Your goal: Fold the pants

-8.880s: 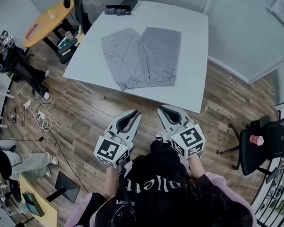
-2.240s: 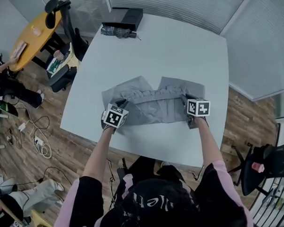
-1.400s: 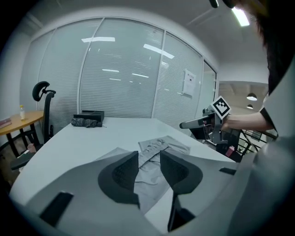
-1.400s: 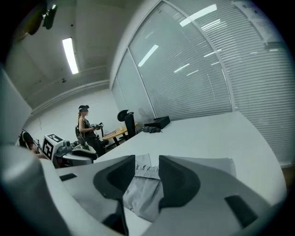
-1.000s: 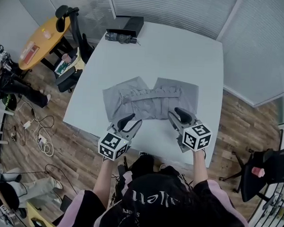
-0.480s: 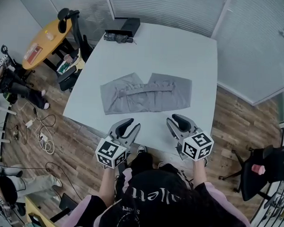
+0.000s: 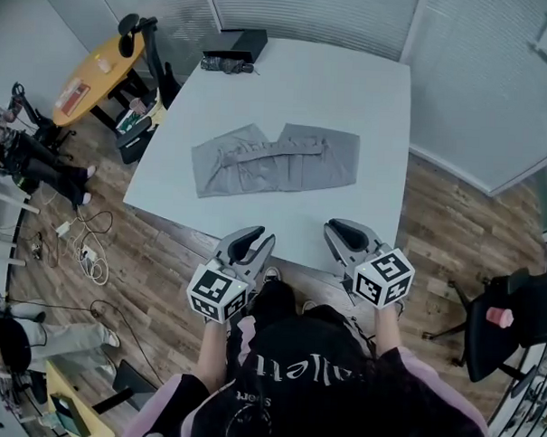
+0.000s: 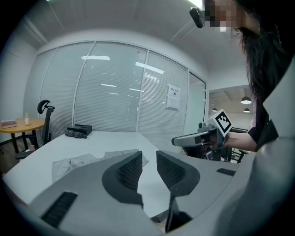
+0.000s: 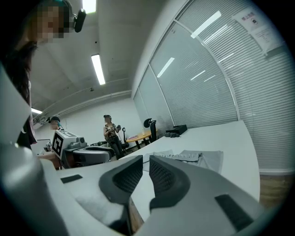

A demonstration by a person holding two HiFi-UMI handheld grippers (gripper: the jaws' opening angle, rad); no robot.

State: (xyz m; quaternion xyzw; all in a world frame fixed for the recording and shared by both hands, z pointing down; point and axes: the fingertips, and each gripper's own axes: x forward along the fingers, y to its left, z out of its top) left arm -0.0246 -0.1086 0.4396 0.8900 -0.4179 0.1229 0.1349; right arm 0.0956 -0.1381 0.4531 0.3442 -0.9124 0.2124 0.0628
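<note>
The grey pants (image 7: 274,161) lie folded in half crosswise on the white table (image 7: 351,99), waistband ruffle on top; they also show in the left gripper view (image 8: 87,161) and the right gripper view (image 9: 193,156). Both grippers hang off the table's near edge, over the wooden floor, well short of the pants. My left gripper (image 7: 253,239) (image 8: 148,154) is closing, with a plain gap and nothing between its jaws. My right gripper (image 7: 341,230) (image 9: 146,161) is closing too, down to a narrow slit, also with nothing in it.
A black box (image 7: 234,44) and a dark bundle (image 7: 224,65) sit at the table's far end. An orange round table (image 7: 94,69) and office chair (image 7: 141,31) stand at left, a black chair (image 7: 500,309) at right. Blinds-covered glass walls run behind.
Both grippers have pulled back from the table toward the person's body and their jaws have narrowed, the right one more. The pants stay folded on the table.
</note>
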